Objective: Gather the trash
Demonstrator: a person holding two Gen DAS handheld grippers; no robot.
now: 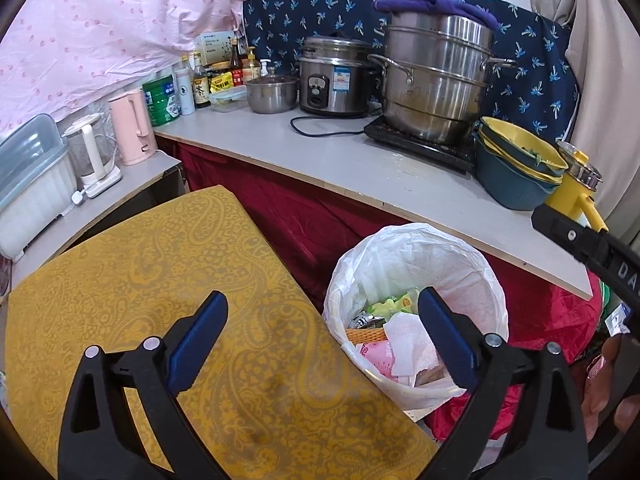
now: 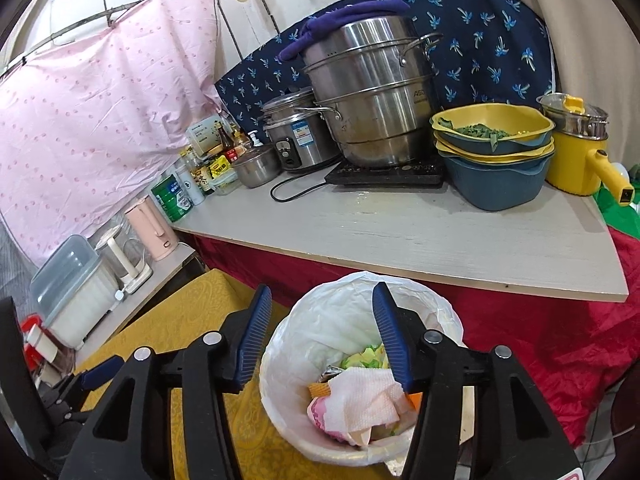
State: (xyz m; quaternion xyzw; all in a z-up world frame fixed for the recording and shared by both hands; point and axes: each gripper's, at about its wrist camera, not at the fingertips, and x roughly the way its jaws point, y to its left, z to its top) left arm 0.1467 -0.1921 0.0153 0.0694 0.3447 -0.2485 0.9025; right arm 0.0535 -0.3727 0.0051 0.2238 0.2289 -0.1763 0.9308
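Note:
A round bin lined with a white plastic bag stands on the floor between the yellow-clothed table and the counter. Inside lie crumpled white tissue, green and yellow wrappers and pink paper. My left gripper is open wide, with one finger over the table and the other over the bin, and nothing between them. My right gripper hangs open above the bin's mouth, also empty. Its black tip shows at the right edge of the left wrist view.
Behind the bin is a grey counter draped in red cloth, carrying a stacked steel steamer, a rice cooker, stacked basins, a yellow pot and bottles. A pink kettle stands on a lower shelf at left.

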